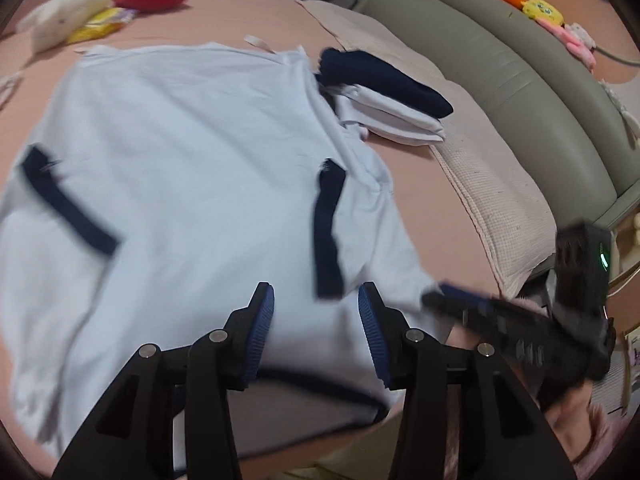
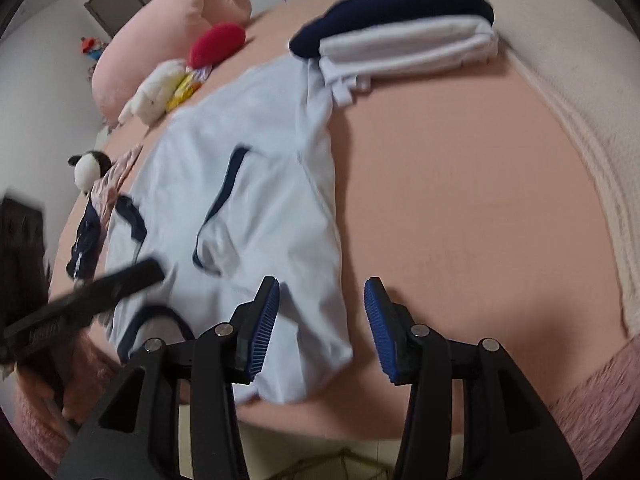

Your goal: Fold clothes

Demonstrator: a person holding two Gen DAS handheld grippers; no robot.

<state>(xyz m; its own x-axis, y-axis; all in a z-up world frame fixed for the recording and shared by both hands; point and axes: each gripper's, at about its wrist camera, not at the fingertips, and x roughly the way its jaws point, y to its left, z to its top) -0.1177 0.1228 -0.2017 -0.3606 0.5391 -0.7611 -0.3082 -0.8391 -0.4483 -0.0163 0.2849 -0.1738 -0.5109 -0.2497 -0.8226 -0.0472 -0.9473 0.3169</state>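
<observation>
A pale blue shirt [image 1: 192, 168] with navy trim lies spread on a pink bed [image 2: 460, 208], its two short sleeves turned in over the body so that the navy cuffs [image 1: 330, 228] lie as dark bars on the cloth, one at the left and one right of the middle. The navy-edged neckline sits at the near edge of the bed, and the hem lies at the far side. Judging from this, the step in hand is the folding of this shirt: with the sleeves already lying inward, the next move seems to call for a grip on the near corners at either side of the neckline, so that the body can be carried over toward the far hem. The left tongs [image 1: 316, 336] hover above the near part of the shirt with their blue-padded jaws apart, holding nothing, just near of the right-hand cuff. To their right, the right tongs [image 2: 322, 328] also stand with jaws apart and empty, poised over the shirt's near right edge, the left jaw over the cloth and the right jaw over bare sheet. At the far right, touching the shirt's far right corner, lies a folded stack [image 2: 404, 36] of white cloth with a navy piece on top. Soft toys [image 1: 68, 8] lie at the far left.
</observation>
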